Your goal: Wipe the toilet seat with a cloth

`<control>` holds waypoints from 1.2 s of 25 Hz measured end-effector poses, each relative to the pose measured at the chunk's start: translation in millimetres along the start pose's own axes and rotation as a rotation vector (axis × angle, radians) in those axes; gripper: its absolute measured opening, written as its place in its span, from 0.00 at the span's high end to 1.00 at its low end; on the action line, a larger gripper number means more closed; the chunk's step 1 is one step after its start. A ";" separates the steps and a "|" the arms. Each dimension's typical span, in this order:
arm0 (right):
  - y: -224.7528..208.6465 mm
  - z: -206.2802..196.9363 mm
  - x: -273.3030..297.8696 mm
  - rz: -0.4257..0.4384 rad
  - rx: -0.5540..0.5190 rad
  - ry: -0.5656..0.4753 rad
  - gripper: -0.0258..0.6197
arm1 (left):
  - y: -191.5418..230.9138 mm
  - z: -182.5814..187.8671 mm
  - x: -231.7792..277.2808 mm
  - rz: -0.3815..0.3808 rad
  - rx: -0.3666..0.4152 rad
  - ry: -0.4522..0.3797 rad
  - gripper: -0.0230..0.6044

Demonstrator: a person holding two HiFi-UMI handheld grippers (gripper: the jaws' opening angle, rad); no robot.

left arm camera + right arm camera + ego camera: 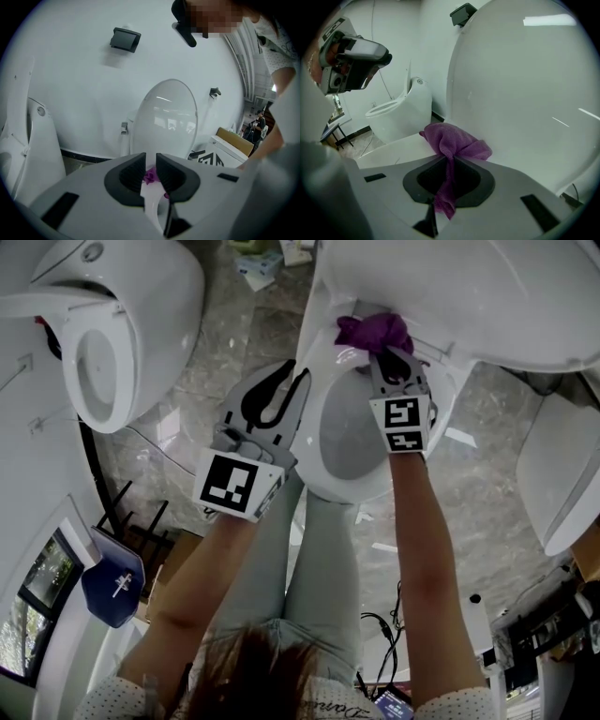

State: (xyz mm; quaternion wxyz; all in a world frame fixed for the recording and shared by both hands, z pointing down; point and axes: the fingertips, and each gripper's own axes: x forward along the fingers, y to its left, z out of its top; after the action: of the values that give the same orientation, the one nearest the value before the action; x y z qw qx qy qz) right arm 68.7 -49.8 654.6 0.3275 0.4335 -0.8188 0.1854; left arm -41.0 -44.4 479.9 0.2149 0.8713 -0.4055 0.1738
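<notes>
Grey stone-like floor (225,343), white wall (70,70) (perhaps 1 window (37,592)).

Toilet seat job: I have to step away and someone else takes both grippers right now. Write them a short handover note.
Right gripper: shut on the purple cloth, which is bunched at the back of the toilet seat, just below the raised lid.
Left gripper: fingers slightly apart with nothing between them, over the seat's left side; contact cannot be told.
Done: cloth picked up and brought to the seat.
Left: the pictures do not show how much is already wiped, so it is safest to wipe round the whole ring.
</notes>
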 end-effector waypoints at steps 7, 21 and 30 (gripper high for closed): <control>-19.2 -26.1 -20.5 -0.041 0.030 0.034 0.88 | -8.2 1.6 4.0 -0.010 0.019 0.006 0.88; -40.5 -60.6 -48.2 -0.058 -0.049 0.103 0.88 | -20.2 5.0 16.2 -0.012 0.041 0.012 0.88; -50.8 -77.3 -63.5 -0.053 -0.050 0.131 0.88 | -25.6 7.5 23.0 -0.019 0.038 0.009 0.88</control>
State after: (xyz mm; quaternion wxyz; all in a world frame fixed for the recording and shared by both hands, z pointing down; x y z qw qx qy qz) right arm 166.0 4.8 666.8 0.3959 0.4336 -0.7882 0.1841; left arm -6.0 -48.0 478.6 0.2019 0.8783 -0.3928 0.1833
